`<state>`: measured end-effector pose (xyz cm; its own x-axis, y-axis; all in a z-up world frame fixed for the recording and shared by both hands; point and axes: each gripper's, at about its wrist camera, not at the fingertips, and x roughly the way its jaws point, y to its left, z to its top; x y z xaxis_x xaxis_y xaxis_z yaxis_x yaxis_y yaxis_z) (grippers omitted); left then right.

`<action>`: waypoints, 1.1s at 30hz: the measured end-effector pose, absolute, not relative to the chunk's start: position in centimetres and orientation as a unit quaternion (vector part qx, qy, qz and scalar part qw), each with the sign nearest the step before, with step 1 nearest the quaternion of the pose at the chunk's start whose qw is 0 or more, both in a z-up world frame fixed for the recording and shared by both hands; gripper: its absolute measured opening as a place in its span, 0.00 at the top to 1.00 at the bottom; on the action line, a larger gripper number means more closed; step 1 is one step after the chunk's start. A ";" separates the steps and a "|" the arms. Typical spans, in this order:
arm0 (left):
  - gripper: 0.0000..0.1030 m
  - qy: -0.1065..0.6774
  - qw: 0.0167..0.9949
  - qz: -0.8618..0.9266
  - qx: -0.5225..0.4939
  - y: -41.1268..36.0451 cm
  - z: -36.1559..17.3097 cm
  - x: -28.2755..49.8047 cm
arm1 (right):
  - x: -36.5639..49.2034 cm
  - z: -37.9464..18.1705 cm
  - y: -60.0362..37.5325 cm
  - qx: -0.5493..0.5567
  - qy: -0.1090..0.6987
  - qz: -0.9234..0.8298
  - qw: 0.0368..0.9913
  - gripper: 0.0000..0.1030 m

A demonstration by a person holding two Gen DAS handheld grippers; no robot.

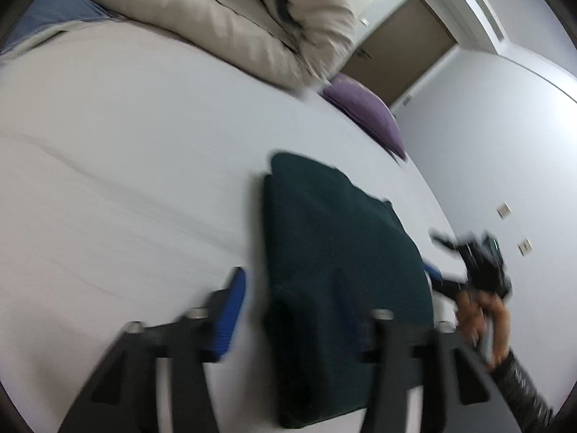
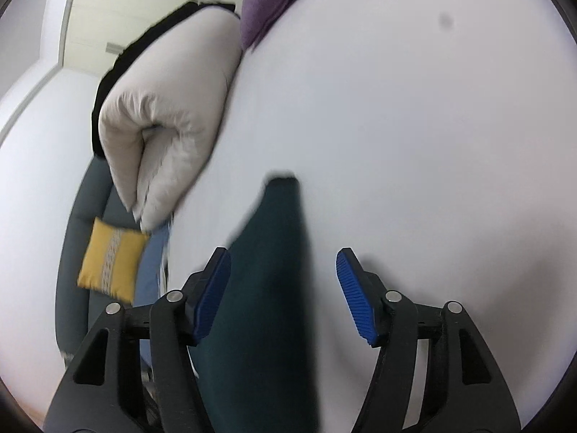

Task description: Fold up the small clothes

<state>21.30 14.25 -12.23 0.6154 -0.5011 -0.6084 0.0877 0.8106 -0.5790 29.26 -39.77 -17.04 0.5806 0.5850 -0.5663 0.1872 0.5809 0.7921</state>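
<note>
Two wrist views, taken together. One dark green garment [image 1: 335, 274] lay on the white bed sheet [image 1: 126, 180], already reduced to a compact, roughly rectangular fold; I used it as the landmark for everything else. My left gripper [image 1: 306, 310] stood over the garment's near end — one blue pad clear of its left edge, the other side hidden by cloth and blur, so I judged the jaws spread, gripping nothing. My right gripper [image 2: 283, 288] was plainly released: its two blue pads [image 2: 355, 299] straddled the garment's near end, the left pad at the cloth edge, the right pad over bare sheet. From the left view the right gripper sat just beyond the garment's right edge.

I judged the step in hand to be a late fold, or the squaring-up after it (motion blur forbade certainty). The next move would call for closing both tongs on the near edge and carrying it toward the far end, evenly.

Count: one green garment, one purple garment [image 1: 368, 115] well beyond its far end, one rolled beige duvet [image 1: 230, 18], one yellow cushion [image 2: 111, 263], two grippers.
</note>
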 end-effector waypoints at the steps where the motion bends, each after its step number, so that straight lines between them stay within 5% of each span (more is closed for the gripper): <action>1: 0.46 0.409 0.856 -0.169 -0.266 14.9 -12.4 21.5 | 28.1 -17.4 -39.6 0.439 0.448 0.143 0.766 0.41; 21: 0.42 0.550 0.697 -0.261 -0.379 12.5 -17.9 31.0 | 23.5 -19.7 -31.4 0.421 0.512 0.234 0.711 0.39; 26: 0.57 0.568 0.706 -0.255 -0.339 11.4 -17.4 30.5 | 23.9 -20.0 -30.2 0.390 0.534 0.218 0.717 0.42; 28: 0.67 0.571 0.700 -0.255 -0.345 11.7 -17.7 30.3 | 23.3 -19.7 -30.0 0.375 0.533 0.212 0.728 0.50; 33: 0.75 0.561 0.712 -0.249 -0.342 11.6 -17.1 29.7 | 22.4 -18.2 -29.9 0.364 0.518 0.203 0.747 0.62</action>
<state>29.71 11.58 -17.07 0.2472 -0.7376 -0.6284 -0.0285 0.6427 -0.7656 22.39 -29.85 -18.21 0.3809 0.6799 -0.6266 0.0738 0.6531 0.7537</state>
